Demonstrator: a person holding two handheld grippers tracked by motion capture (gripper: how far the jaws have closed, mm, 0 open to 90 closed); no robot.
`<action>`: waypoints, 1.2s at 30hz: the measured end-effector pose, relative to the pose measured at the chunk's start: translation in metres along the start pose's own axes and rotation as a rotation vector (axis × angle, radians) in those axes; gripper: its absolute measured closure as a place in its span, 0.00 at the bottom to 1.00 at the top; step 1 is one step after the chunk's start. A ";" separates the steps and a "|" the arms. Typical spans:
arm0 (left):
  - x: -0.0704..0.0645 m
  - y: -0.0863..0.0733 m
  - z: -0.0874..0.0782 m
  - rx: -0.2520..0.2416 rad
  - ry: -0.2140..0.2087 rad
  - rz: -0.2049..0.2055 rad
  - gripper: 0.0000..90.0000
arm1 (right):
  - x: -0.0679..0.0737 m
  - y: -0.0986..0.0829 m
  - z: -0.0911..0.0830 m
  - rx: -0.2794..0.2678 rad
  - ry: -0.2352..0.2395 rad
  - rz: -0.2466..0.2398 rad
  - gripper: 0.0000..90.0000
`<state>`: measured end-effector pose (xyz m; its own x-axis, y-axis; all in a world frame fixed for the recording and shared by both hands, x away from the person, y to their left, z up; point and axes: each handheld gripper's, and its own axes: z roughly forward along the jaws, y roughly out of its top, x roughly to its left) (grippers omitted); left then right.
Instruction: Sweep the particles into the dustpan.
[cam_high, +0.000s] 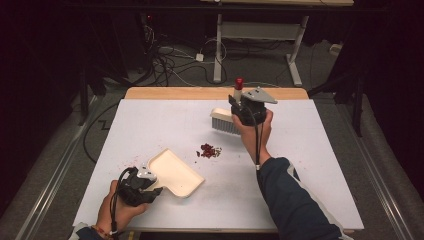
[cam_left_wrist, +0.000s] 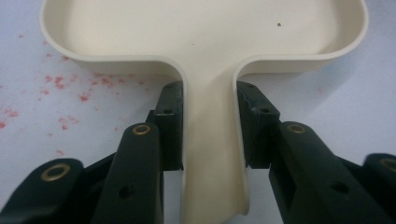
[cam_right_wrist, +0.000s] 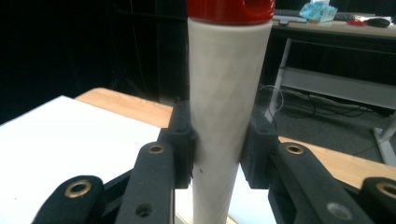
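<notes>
Nearest the person, the left gripper (cam_high: 141, 183) has its jaws closed on the flat handle of the cream dustpan (cam_high: 175, 173), which lies on the white table (cam_high: 310, 170) with its open mouth turned toward the middle. In the left gripper view the handle (cam_left_wrist: 211, 154) fills the gap between the jaws, gripped by its raised edges; it looks like thin, stiff moulded plastic, light, and smooth enough to twist in the grip if the pan is pushed sideways. Holding close to where the handle meets the pan seems the steadier choice.

Just beyond the pan's mouth sits a small heap of dark red crumbs (cam_high: 210, 150), loose and easily scattered; faint red specks (cam_left_wrist: 58, 83) dot the table beside the pan.

Farther off, the right gripper (cam_high: 246, 111) clamps the pale, red-capped handle (cam_right_wrist: 225, 107) of the brush (cam_high: 224, 121), whose bristles hang beyond the heap. The handle looks rigid and tapered, so it could slide; the bristles should flex.
</notes>
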<state>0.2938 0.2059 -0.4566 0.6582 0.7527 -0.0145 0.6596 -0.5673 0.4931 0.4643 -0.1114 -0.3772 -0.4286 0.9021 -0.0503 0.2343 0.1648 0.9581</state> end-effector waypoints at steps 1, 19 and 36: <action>0.000 0.000 0.000 0.004 0.004 0.005 0.71 | 0.008 -0.004 0.002 0.010 0.007 -0.011 0.78; -0.010 0.009 0.005 -0.001 0.021 0.009 0.71 | 0.072 -0.030 -0.039 0.028 0.149 -0.109 0.77; -0.020 0.018 0.015 0.015 0.020 -0.018 0.71 | 0.076 -0.034 -0.047 0.048 0.167 -0.082 0.77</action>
<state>0.2977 0.1758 -0.4603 0.6388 0.7693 -0.0059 0.6768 -0.5583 0.4800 0.3830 -0.0672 -0.4002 -0.5858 0.8069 -0.0760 0.2329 0.2573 0.9378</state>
